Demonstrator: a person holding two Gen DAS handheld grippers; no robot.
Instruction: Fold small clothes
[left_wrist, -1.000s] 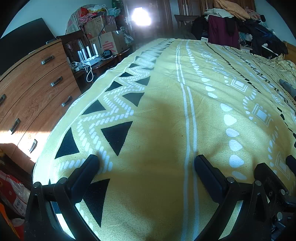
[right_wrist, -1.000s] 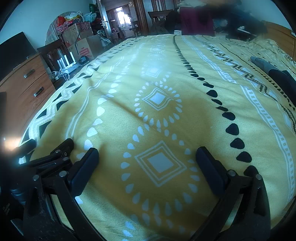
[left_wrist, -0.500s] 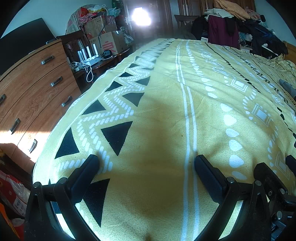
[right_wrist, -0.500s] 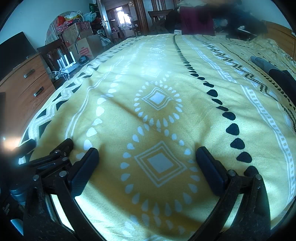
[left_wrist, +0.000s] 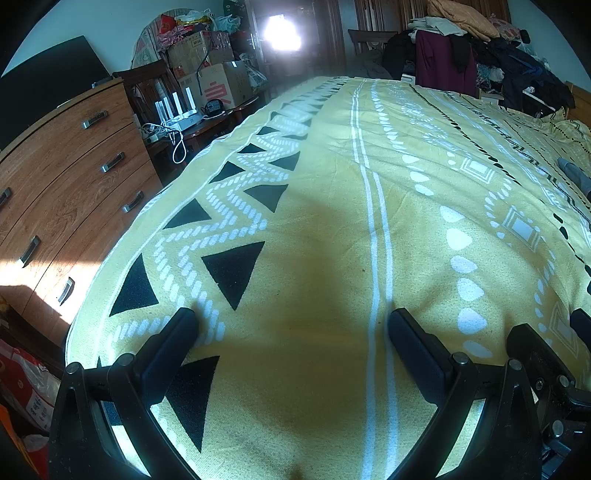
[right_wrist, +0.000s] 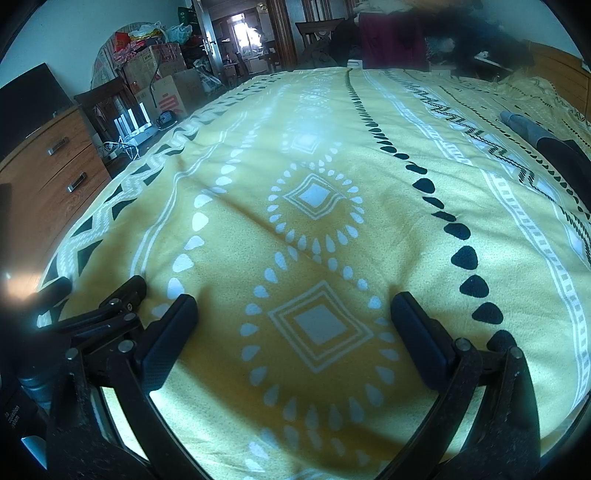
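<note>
With both the left gripper (left_wrist: 291, 325) and right gripper (right_wrist: 293, 308) spread wide and empty over the yellow blanket (left_wrist: 332, 229), reaching well means steering toward the grey garment (right_wrist: 524, 125) at the frame's upper right.

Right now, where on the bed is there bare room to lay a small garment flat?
The yellow patterned blanket lies bare ahead of the open left gripper and open right gripper, from the black-triangle border to the black-dot line. Crowded: the grey and dark garments at the right edge, the clothes pile beyond the bed's far end.
</note>
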